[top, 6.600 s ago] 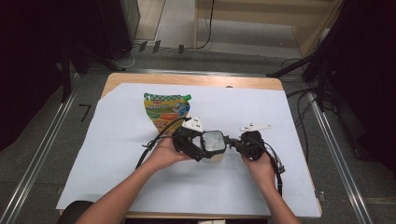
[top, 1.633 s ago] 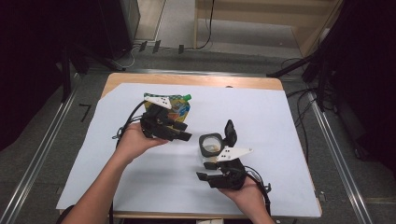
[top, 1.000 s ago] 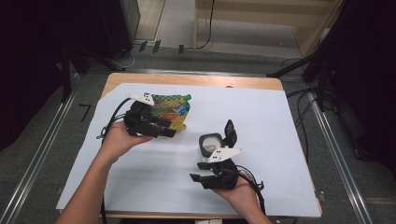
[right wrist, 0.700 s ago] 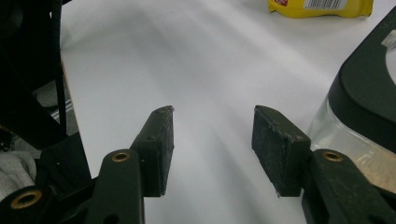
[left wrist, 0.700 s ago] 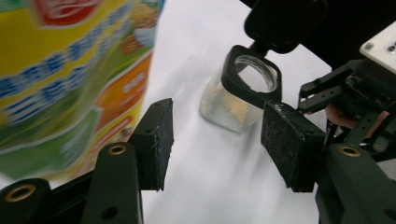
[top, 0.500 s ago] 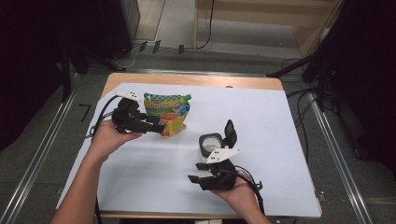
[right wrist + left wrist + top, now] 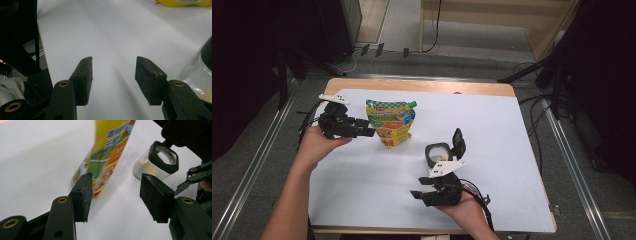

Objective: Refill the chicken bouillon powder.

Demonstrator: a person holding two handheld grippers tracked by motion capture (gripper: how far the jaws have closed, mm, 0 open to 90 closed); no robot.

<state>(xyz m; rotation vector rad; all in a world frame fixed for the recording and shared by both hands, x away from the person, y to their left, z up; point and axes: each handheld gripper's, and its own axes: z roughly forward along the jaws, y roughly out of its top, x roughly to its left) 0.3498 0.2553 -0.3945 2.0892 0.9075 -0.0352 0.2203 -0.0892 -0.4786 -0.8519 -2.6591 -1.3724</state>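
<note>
The pouch (image 7: 390, 121) is printed in yellow, with a green-and-white chequered band along its top, a green cap, and orange and green panels on its face. The jar (image 7: 436, 154) is of clear glass, topped by a black collar and black flip lid. The worktop (image 7: 512, 135) is covered in white, edged by light wood. Both tongs (image 7: 371, 133) (image 7: 416, 195) are black, each carrying a white plate.

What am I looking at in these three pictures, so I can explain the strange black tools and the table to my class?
A person holds handheld tongs, one in each hand. The high view looks down on the table; the other two come from cameras riding on each tool. The left tongs stand open beside an upright yellow-green pouch. The right tongs are open and hold nothing. Between the hands stands a small clear jar with its black flip lid open, on a white sheet.
</note>
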